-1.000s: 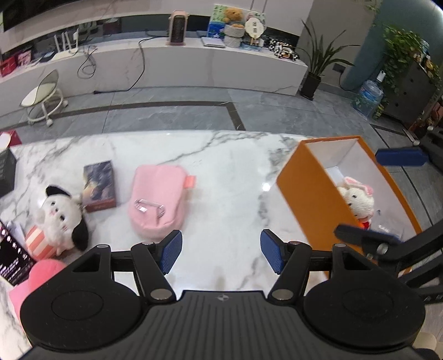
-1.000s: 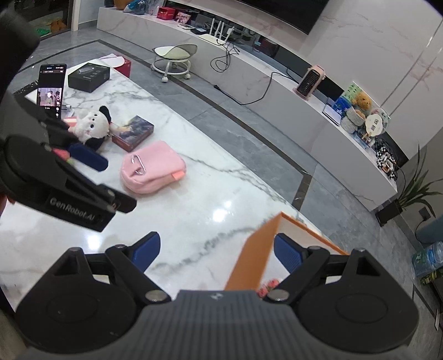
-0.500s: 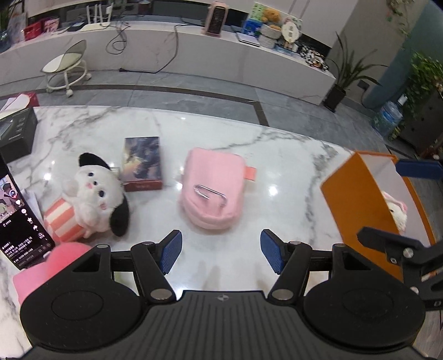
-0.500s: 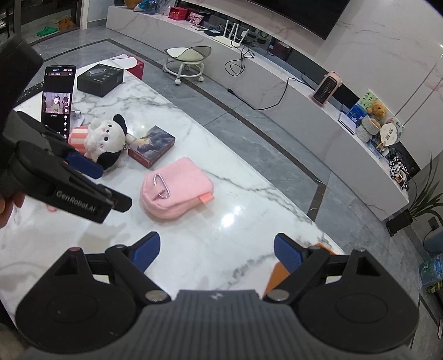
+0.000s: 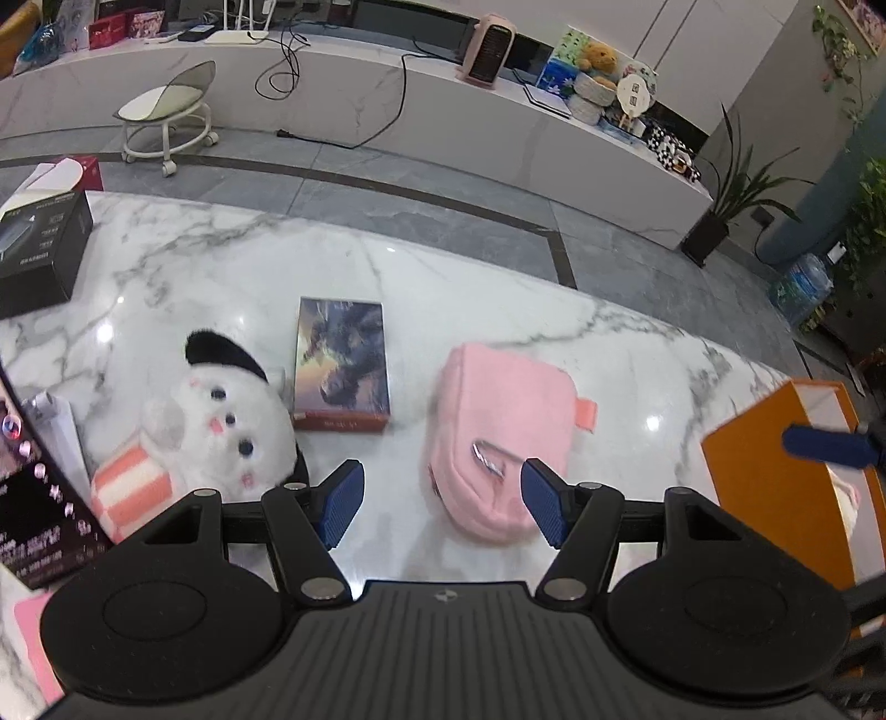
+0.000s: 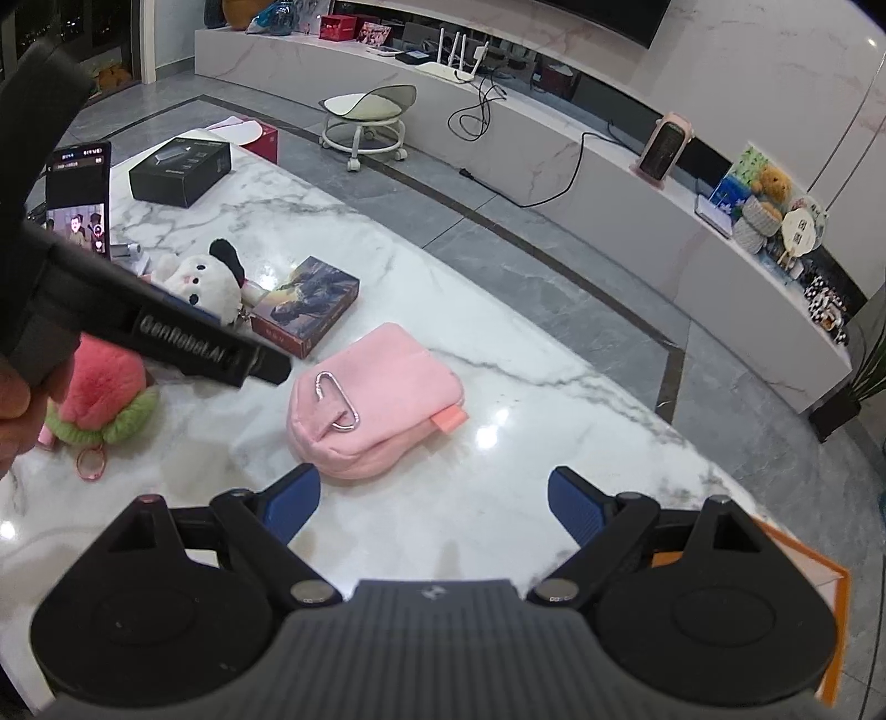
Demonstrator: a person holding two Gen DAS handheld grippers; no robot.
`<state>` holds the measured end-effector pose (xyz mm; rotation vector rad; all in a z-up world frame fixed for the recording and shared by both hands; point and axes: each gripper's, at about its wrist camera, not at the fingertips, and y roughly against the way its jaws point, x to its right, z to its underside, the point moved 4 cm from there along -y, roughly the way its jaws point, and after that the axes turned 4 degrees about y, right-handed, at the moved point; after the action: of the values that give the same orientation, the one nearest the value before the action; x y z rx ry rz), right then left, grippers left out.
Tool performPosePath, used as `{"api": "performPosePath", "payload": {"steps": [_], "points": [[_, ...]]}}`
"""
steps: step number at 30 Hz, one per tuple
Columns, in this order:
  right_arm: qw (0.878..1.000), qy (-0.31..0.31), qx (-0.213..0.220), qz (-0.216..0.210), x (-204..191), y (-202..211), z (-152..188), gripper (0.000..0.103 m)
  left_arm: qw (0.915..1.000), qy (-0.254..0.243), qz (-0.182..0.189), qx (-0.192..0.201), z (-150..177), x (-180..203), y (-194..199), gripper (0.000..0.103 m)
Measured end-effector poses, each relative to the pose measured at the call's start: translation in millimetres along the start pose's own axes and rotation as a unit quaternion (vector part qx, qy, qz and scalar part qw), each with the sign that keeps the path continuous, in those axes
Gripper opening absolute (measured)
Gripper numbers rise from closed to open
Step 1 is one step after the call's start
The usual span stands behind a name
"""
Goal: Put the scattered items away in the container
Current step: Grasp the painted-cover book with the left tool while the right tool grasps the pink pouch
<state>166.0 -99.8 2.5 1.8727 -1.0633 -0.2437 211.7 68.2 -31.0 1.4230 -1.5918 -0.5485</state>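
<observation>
- As we read the scene from left to right, the far-left edge of the marble table (image 5: 498, 288) carries a propped phone (image 5: 33, 498) with a lit screen and a black carton (image 5: 39, 243) farther back.
- Near the phone lie a pink-and-green plush (image 6: 99, 399) and a white plush with black ears (image 5: 221, 421), the latter resting against a striped red-and-white piece.
- Just right of the white plush, a picture box (image 5: 340, 363) lies flat.
- At centre lies a pink pouch (image 5: 498, 437) with a metal clip, directly ahead of our left gripper (image 5: 440, 504), whose fingers stand wide apart and hold nothing.
- Our right gripper (image 6: 432, 501) is likewise spread wide and empty, hovering over bare marble near the pouch.
- At the right edge stands the orange container (image 5: 775, 487); something pale shows inside it, too cropped to identify.
- We judge the sorting part-way: several items lie loose on the table, well apart from the container.
- We judge the pouch the likeliest next pick; it calls for lowering the spread fingers astride its soft body, closing, and carrying it right.
- Beyond the glossy, reflective table we note grey floor tiles, a wheeled stool (image 5: 166, 116), a long white ledge with a heater (image 5: 487, 50), and plants at far right.
</observation>
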Motion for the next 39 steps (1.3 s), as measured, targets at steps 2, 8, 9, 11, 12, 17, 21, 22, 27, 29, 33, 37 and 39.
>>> {"api": "performPosePath", "payload": {"steps": [2,8,9,11,12,17,21,22,27,29,33,37,39], "points": [[1.0,-0.006,-0.001,-0.005,-0.1,-6.0,0.9,0.091,1.0,0.003,-0.003,0.002,-4.6,-2.0,-5.0,0.074],[1.0,-0.017,0.002,-0.01,2.0,-20.1,1.1,0.091,0.9999,0.006,-0.014,0.004,-15.5,-8.1,-21.4,0.074],[1.0,-0.02,0.003,-0.01,2.5,-22.4,0.7,0.091,0.9998,0.011,-0.016,0.005,-18.3,-11.1,-23.5,0.074],[1.0,-0.027,0.006,-0.011,3.3,-26.0,-0.1,0.091,0.9996,0.021,-0.02,0.007,-23.9,-17.3,-27.8,0.075],[0.999,-0.031,0.008,-0.013,3.5,-27.7,-0.5,0.091,0.9994,0.024,-0.023,0.008,-27.0,-20.5,-29.6,0.075],[0.999,-0.044,0.013,-0.02,3.4,-36.9,-2.9,0.091,0.9988,0.029,-0.038,0.01,-41.3,-32.1,-37.5,0.075],[0.998,-0.055,0.019,-0.027,2.5,-43.2,-7.2,0.091,0.9978,0.019,-0.062,0.017,-49.1,-35.0,-45.3,0.075],[0.998,-0.057,0.02,-0.028,2.2,-44.6,-8.5,0.091,0.9976,0.017,-0.065,0.016,-50.9,-35.5,-47.8,0.075],[0.997,-0.066,0.023,-0.032,-0.6,-52.5,-11.5,0.091,0.997,0.01,-0.076,0.007,-55.5,-37.7,-59.6,0.075],[0.997,-0.07,0.02,-0.033,-1.1,-56.8,-10.7,0.091,0.9969,0.007,-0.078,0.003,-55.2,-38.1,-63.6,0.075],[0.996,-0.086,0.014,-0.034,-0.7,-65.7,-7.6,0.091,0.9967,0.001,-0.081,-0.007,-52.2,-38.9,-71.9,0.075],[0.994,-0.1,0.013,-0.038,-6.0,-73.1,-5.1,0.091,0.9965,-0.004,-0.082,-0.011,-50.5,-37.0,-76.4,0.075],[0.994,-0.103,0.012,-0.042,-12.5,-76.5,-2.9,0.091,0.9963,-0.008,-0.084,-0.013,-50.0,-35.3,-78.5,0.075]]}}
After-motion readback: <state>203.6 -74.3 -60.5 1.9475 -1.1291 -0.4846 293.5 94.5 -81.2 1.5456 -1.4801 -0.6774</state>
